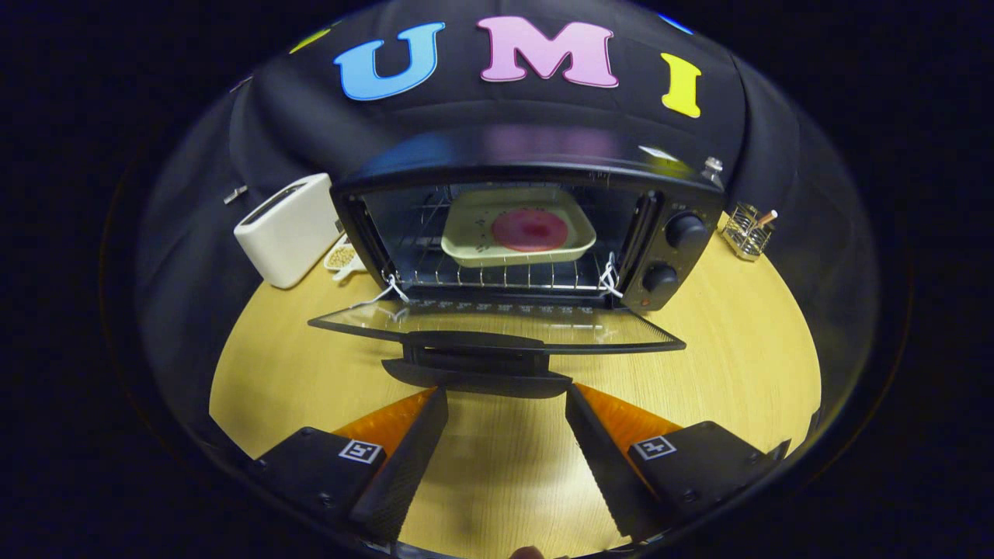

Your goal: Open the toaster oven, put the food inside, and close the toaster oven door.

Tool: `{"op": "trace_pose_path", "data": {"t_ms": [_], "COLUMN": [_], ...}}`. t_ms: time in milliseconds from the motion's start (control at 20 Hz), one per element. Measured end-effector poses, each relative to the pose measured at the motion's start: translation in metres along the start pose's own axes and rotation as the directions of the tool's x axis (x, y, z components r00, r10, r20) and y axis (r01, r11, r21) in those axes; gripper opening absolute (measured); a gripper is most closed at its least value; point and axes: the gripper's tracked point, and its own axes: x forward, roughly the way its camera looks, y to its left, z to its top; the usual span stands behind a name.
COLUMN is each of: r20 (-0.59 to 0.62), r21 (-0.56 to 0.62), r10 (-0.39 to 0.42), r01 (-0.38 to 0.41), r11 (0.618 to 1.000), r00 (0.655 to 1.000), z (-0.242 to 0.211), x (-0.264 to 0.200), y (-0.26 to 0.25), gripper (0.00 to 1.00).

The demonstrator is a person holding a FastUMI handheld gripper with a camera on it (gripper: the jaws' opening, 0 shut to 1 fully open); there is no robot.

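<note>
A black toaster oven [536, 167] stands on the wooden table with its glass door [497, 324] folded down flat toward me. Inside, on the wire rack [505, 273], rests a pale tray [466, 241] holding a round pink piece of food [530, 229]. The door's dark handle [481, 365] juts out just ahead of my fingertips. My gripper [506, 397] is open, its two fingers spread wide on either side of the handle's width, just short of it and holding nothing.
A white toaster [289, 229] stands left of the oven with a small dish of beans [342, 256] beside it. A wire holder [747, 230] sits at the far right. The oven's two knobs [685, 230] are on its right panel. Bare tabletop [738, 349] lies under the fingers.
</note>
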Motion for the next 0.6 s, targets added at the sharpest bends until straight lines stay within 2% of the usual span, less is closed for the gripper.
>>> {"op": "trace_pose_path", "data": {"t_ms": [600], "r20": [0.194], "r21": [0.045], "r10": [-0.025], "r01": [0.017], "r11": [0.999], "r00": [0.981], "z": [0.092], "x": [-0.027], "y": [-0.019], "gripper": [1.00]}}
